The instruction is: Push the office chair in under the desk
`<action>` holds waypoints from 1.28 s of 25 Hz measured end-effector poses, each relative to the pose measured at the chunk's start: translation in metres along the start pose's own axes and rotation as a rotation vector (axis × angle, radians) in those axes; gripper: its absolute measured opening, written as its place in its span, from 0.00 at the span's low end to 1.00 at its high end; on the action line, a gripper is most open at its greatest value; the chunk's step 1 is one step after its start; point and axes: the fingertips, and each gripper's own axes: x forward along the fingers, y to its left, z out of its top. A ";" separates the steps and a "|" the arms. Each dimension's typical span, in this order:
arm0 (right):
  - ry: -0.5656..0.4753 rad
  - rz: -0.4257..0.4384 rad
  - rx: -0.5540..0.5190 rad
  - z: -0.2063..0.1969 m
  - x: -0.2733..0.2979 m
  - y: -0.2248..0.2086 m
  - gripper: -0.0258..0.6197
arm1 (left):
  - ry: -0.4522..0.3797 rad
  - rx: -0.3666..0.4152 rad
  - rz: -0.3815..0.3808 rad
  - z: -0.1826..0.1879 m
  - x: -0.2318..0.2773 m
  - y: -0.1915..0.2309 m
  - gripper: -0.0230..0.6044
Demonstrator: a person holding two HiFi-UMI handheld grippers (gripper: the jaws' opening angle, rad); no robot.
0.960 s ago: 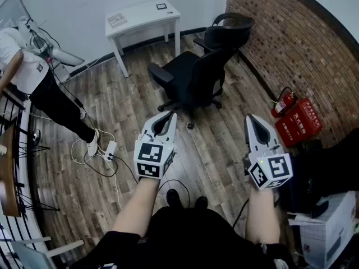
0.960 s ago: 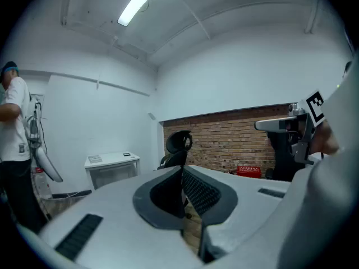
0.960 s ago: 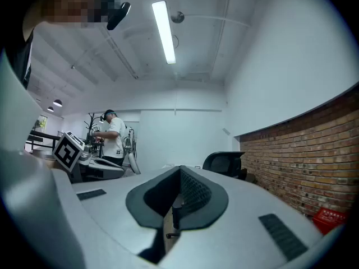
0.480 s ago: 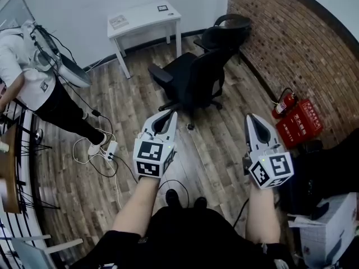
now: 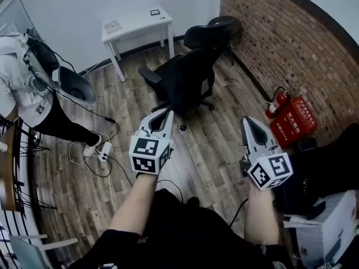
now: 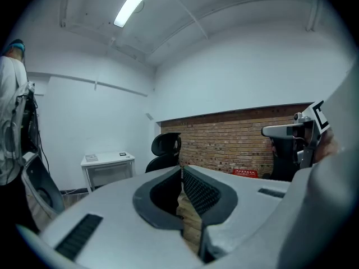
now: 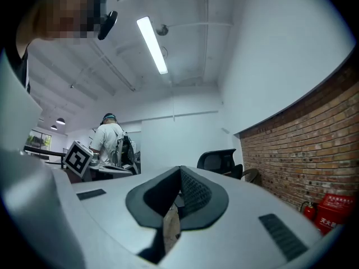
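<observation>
A black office chair [image 5: 188, 74] stands on the wood floor, out from the small white desk [image 5: 134, 22] against the far wall, its back toward me and the brick wall. My left gripper [image 5: 167, 114] is shut and empty, its tips just short of the chair's base. My right gripper [image 5: 247, 121] is shut and empty, farther right over bare floor. The chair's headrest [image 6: 166, 144] and the desk [image 6: 107, 160] show past the left jaws. In the right gripper view the chair's headrest [image 7: 219, 160] rises above the closed jaws.
A brick wall [image 5: 280, 38] runs along the right, with a red fire extinguisher [image 5: 277, 102] and red box [image 5: 297, 122] at its foot. A person [image 5: 31, 88] stands at the left beside cables and a power strip [image 5: 102, 151]. A cardboard box [image 5: 328, 228] sits at the lower right.
The view has moved forward and the chair and desk now sit a little farther left. The person at the left has shifted. Both grippers stay shut.
</observation>
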 end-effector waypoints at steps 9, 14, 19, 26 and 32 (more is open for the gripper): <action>0.020 -0.033 0.072 -0.015 -0.006 -0.035 0.05 | 0.025 0.002 -0.024 -0.008 0.028 -0.017 0.07; 0.059 -0.025 0.060 -0.026 0.018 -0.055 0.05 | 0.037 -0.029 -0.029 -0.017 0.068 -0.008 0.07; 0.099 -0.035 0.055 -0.033 0.055 -0.088 0.05 | 0.039 -0.046 -0.035 -0.014 0.120 0.005 0.07; 0.150 -0.018 0.069 -0.048 0.126 -0.140 0.05 | 0.058 -0.061 -0.031 -0.011 0.201 0.030 0.07; 0.181 0.004 0.060 -0.050 0.198 -0.163 0.05 | 0.079 -0.087 -0.017 -0.009 0.252 0.068 0.07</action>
